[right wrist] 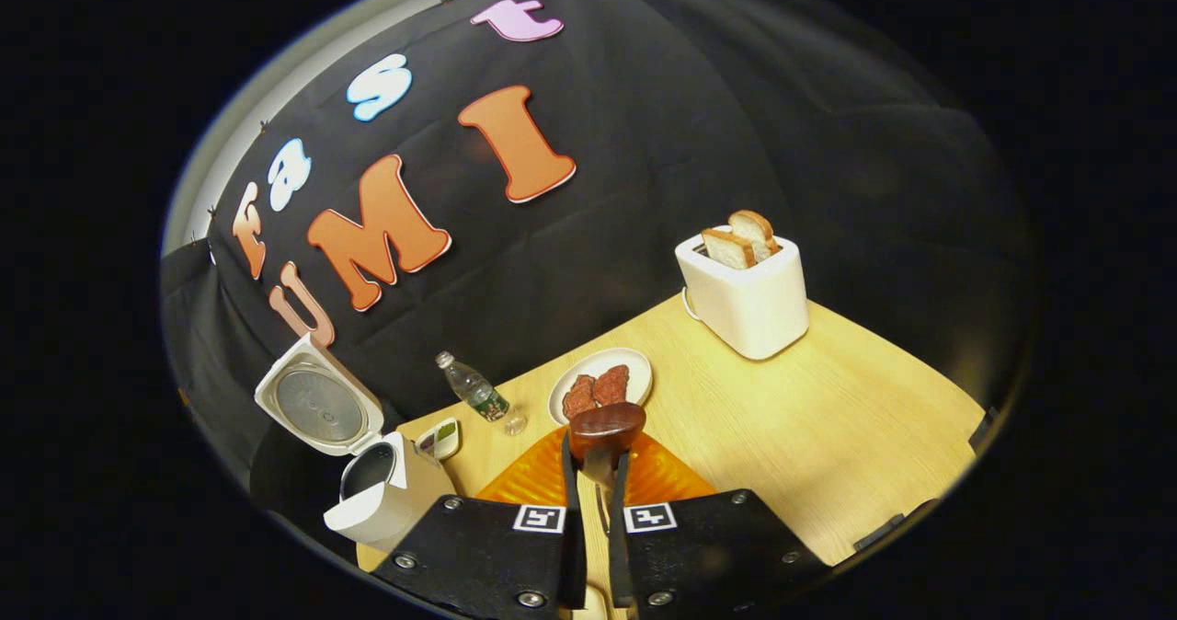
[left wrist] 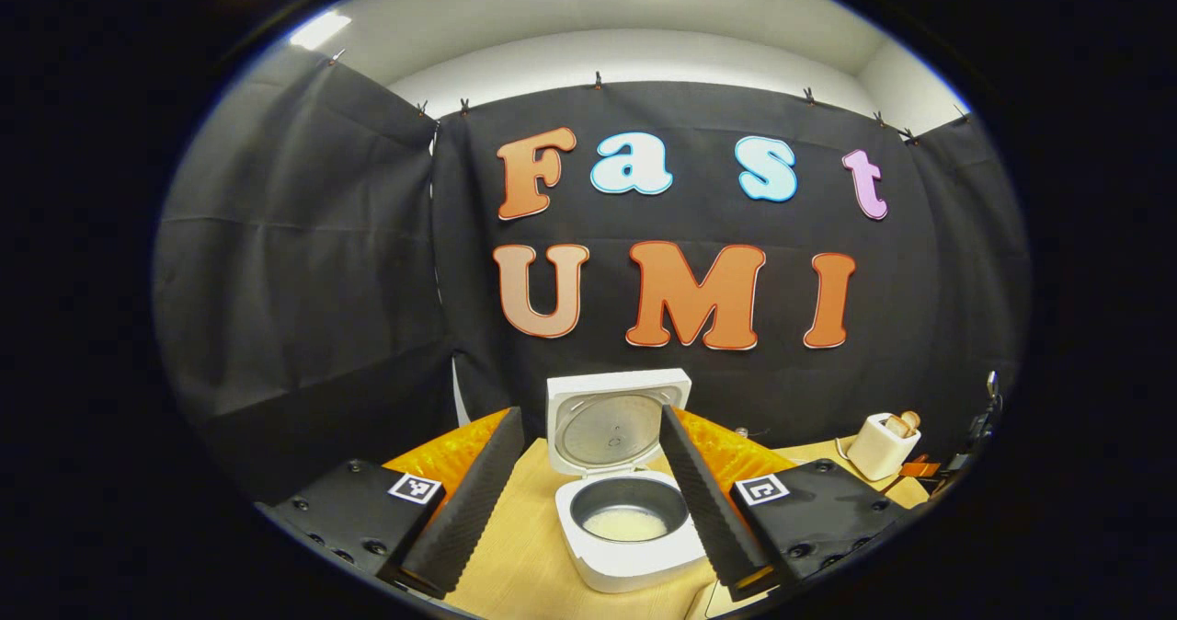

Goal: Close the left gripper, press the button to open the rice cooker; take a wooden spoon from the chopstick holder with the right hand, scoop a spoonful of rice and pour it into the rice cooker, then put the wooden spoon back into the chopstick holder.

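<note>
The white rice cooker point(left wrist: 634, 560) stands open in the left gripper view, its lid point(left wrist: 614, 425) tipped up at the back and white rice point(left wrist: 627, 523) lying in the grey inner pot. My left gripper point(left wrist: 589, 416) is open, with its fingers spread to either side of the cooker and touching nothing. In the right gripper view my right gripper point(right wrist: 596, 462) is shut on the handle of the wooden spoon point(right wrist: 605, 427), whose dark bowl points forward above the table. The open rice cooker point(right wrist: 377, 500) sits low on the left there, apart from the spoon.
On the wooden table point(right wrist: 828, 418) stand a white toaster point(right wrist: 745, 298) holding bread slices, a plate point(right wrist: 634, 367) of reddish meat pieces, a small plastic bottle point(right wrist: 474, 390) and a little dish point(right wrist: 441, 438). The toaster point(left wrist: 881, 445) is also at the right in the left gripper view.
</note>
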